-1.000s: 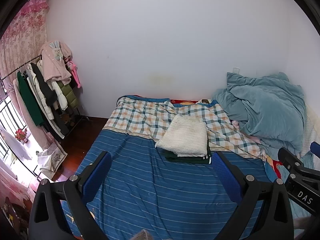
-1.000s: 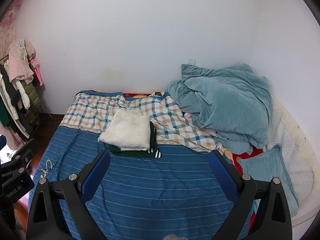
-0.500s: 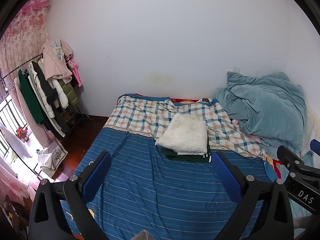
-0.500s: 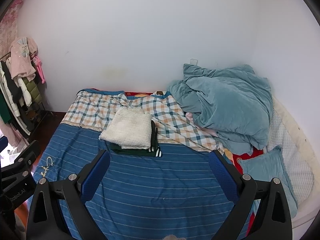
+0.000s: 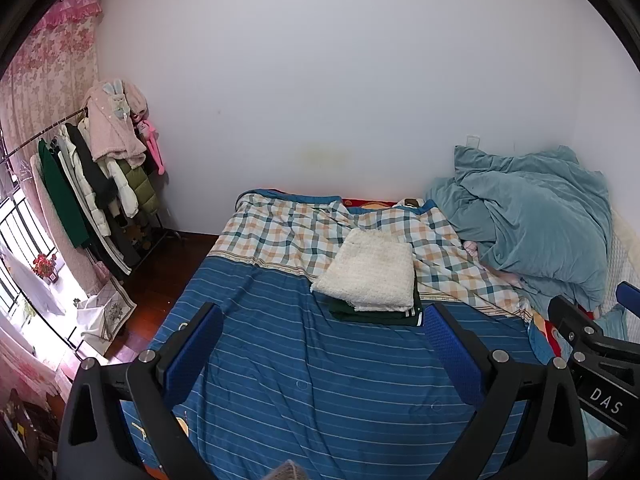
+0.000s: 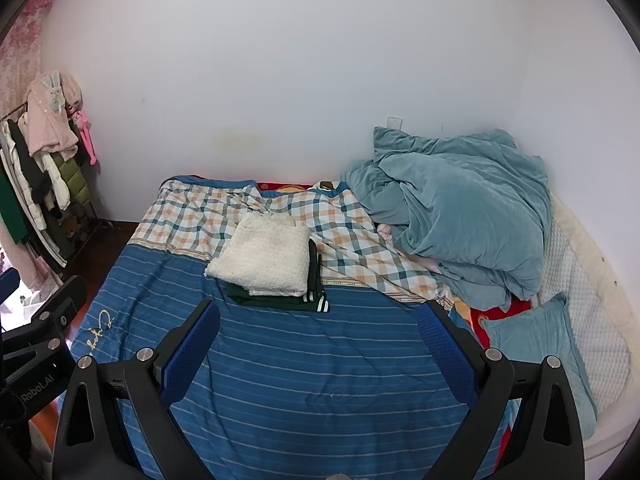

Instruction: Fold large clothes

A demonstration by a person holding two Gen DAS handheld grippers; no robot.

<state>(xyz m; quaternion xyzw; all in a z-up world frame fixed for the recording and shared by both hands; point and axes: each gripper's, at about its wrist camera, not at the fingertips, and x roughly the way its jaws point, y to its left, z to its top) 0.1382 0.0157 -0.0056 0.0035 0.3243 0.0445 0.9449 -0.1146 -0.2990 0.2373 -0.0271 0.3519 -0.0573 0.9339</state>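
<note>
A folded cream fleece garment (image 5: 370, 270) (image 6: 264, 258) lies on top of a folded dark green garment (image 5: 376, 314) (image 6: 280, 300) in the middle of the bed (image 5: 320, 392) (image 6: 320, 380). My left gripper (image 5: 322, 346) is open and empty, held above the blue striped sheet, short of the stack. My right gripper (image 6: 318, 342) is open and empty too, also short of the stack. The right gripper's body shows at the right edge of the left wrist view (image 5: 592, 352), and the left gripper's body shows at the left edge of the right wrist view (image 6: 40, 340).
A crumpled teal duvet (image 5: 536, 224) (image 6: 460, 216) is heaped at the bed's far right. A teal pillow (image 6: 536, 340) lies on the right side. A clothes rack (image 5: 96, 184) (image 6: 36, 168) with hanging coats stands at the left wall. A white wall runs behind the bed.
Both grippers have drawn slightly back and tilted up; the stack sits a little lower in both views. Both stay open and empty.
</note>
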